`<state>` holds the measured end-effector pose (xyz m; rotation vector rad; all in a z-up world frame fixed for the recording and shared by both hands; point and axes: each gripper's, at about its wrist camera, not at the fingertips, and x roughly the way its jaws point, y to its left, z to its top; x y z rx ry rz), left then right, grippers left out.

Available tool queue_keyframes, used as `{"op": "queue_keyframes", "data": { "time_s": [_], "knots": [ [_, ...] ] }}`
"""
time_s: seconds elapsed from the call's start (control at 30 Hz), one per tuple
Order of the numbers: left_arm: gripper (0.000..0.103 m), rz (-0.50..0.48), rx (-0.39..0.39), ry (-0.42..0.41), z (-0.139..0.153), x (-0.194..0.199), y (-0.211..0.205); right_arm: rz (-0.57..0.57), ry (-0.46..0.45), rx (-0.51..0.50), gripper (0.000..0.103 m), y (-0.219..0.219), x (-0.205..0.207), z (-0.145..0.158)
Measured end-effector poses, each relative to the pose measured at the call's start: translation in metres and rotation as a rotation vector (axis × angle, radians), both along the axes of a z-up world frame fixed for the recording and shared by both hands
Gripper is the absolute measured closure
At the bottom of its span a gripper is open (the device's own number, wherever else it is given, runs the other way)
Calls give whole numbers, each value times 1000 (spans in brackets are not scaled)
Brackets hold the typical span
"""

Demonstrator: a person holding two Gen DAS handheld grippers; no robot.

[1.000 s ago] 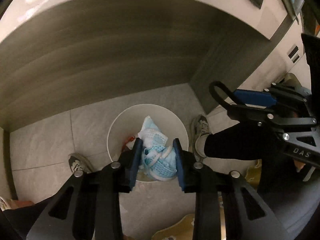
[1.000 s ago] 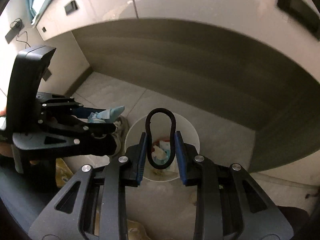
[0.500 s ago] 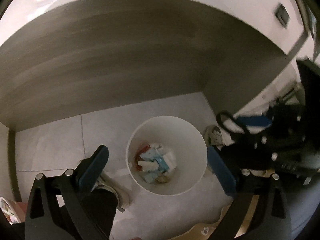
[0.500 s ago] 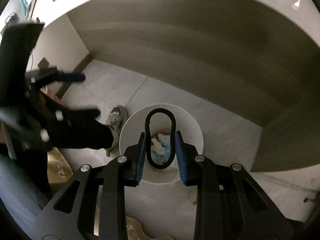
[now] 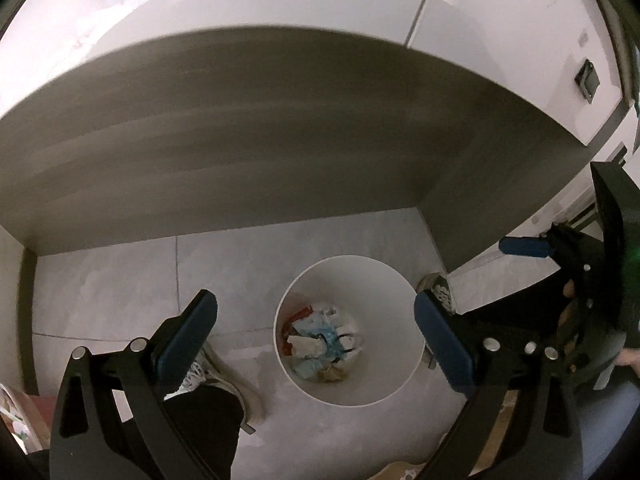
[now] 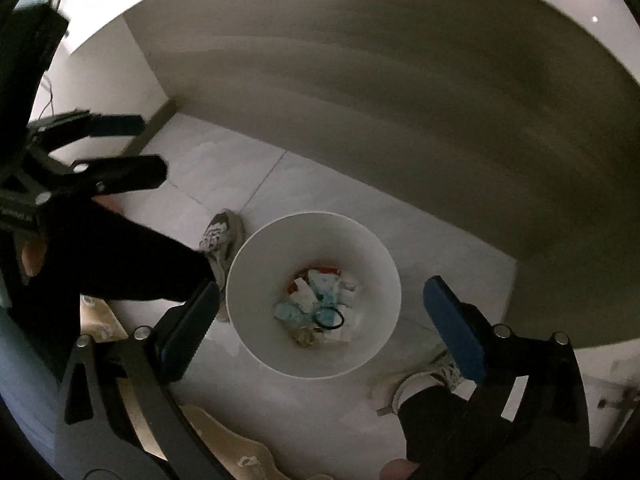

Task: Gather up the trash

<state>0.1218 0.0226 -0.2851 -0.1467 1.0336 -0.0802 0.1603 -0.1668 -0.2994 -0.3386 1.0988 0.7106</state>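
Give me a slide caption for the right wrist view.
Open right gripper above the white bin, black loop lying on the trash inside.

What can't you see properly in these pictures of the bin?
- Bottom of the white bin: both views, covered by the trash pile.
- Black loop: plain in the right view, in the left view too small to tell apart from the pile.
- Person's shoe: left view, mostly behind the bin and the left claw.
- Left claw in the right view: blurred, cut off by the left edge.
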Motion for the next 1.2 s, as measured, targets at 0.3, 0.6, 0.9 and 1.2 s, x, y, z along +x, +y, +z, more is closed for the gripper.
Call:
{"op": "queue_keyframes", "data": {
  "time_s": [0.3, 0.6, 0.9, 1.2],
  "knots": [
    [6, 5, 6, -62, 29, -26, 0, -44, -60, 95, 5, -18, -16, 43],
    [6, -19, 13, -206, 107, -73, -11, -60, -190, 215, 5, -43, -61, 133],
    [6, -20, 75, -385, 202, -128, -34, -93, -347, 285, 5, -65, -101, 232],
    [6, -16, 94, -476, 255, -155, -41, -66, -429, 395, 5, -84, -140, 297]
  ]
}}
